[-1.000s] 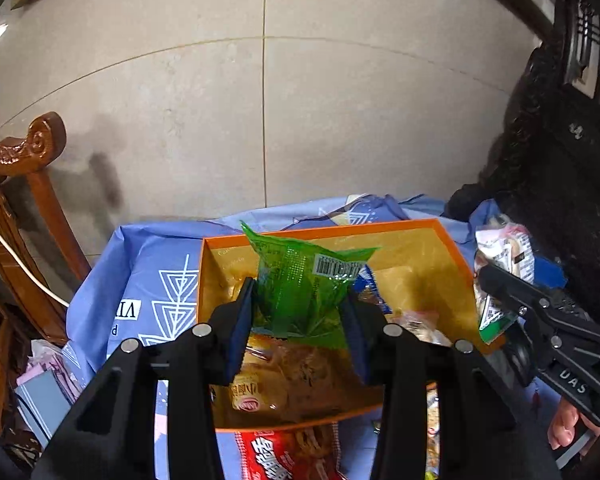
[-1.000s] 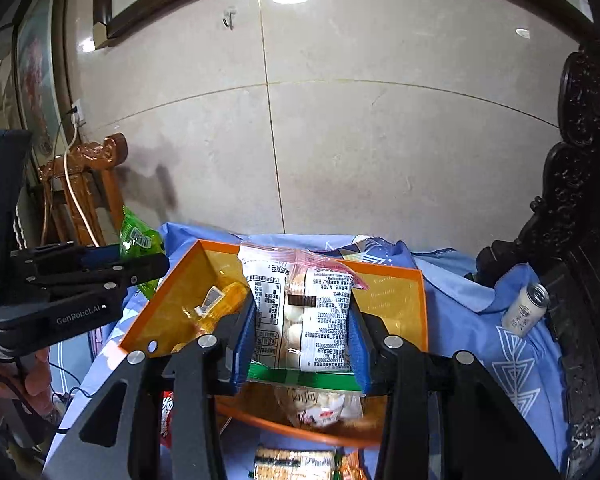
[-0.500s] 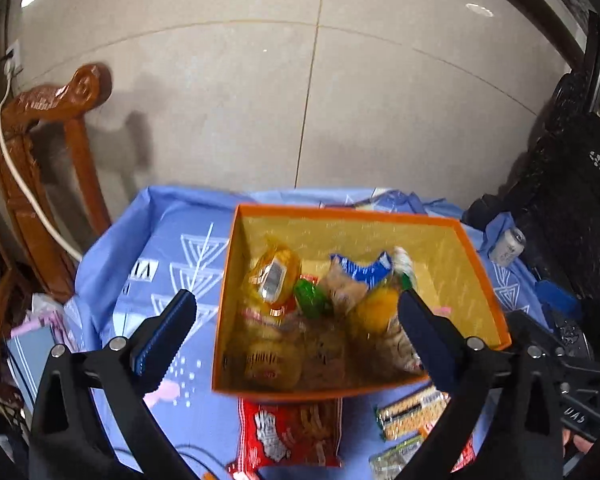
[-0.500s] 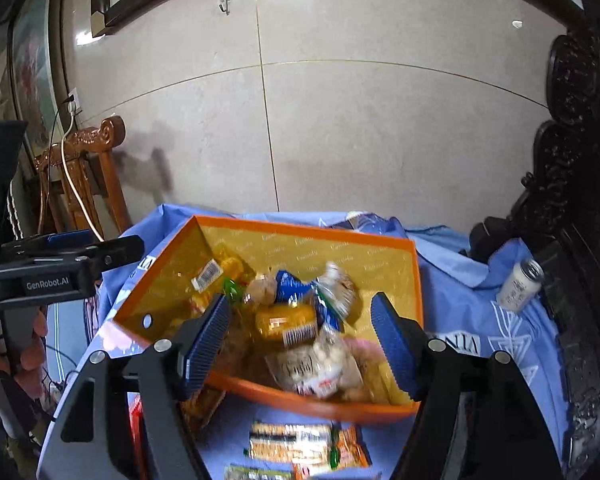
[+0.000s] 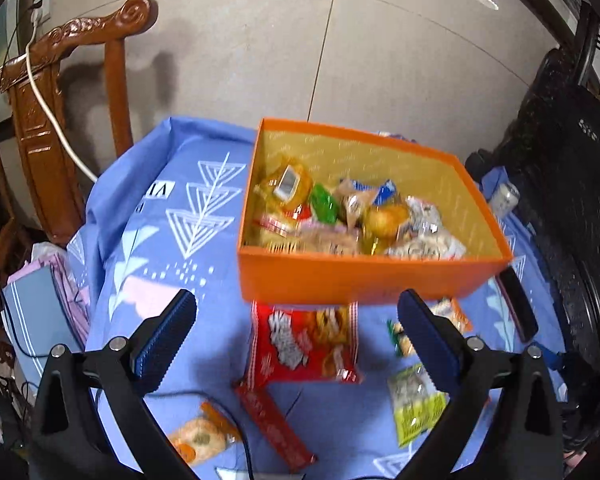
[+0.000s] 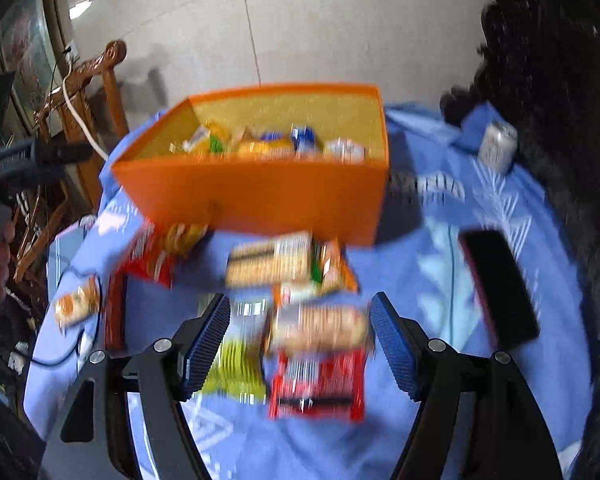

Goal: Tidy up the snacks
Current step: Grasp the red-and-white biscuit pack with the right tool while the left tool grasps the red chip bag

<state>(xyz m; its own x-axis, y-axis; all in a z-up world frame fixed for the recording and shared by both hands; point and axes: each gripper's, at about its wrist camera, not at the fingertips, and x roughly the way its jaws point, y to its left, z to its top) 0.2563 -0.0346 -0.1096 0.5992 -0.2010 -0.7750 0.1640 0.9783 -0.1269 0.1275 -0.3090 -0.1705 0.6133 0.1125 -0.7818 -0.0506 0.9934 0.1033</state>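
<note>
An orange box (image 5: 352, 276) with several snack packs inside stands on the blue cloth; it also shows in the right wrist view (image 6: 260, 196). My left gripper (image 5: 296, 340) is open and empty, above a red snack bag (image 5: 300, 344) in front of the box. A thin red bar (image 5: 276, 428) and a small orange pack (image 5: 200, 438) lie nearer. My right gripper (image 6: 300, 344) is open and empty, over a red pack (image 6: 320, 380), a yellow-green pack (image 6: 236, 372) and a striped biscuit pack (image 6: 272, 262). The right wrist view is blurred.
A black phone (image 6: 500, 284) lies right of the snacks and a drink can (image 6: 498, 146) stands at the far right. A carved wooden chair (image 5: 60, 112) with a white cable stands left. Dark carved furniture (image 5: 572, 200) lines the right side.
Both grippers let go of their packs, the green one and the white one, into the box. Both opened, pulled back and tilted down toward the loose snacks in front of the box.
</note>
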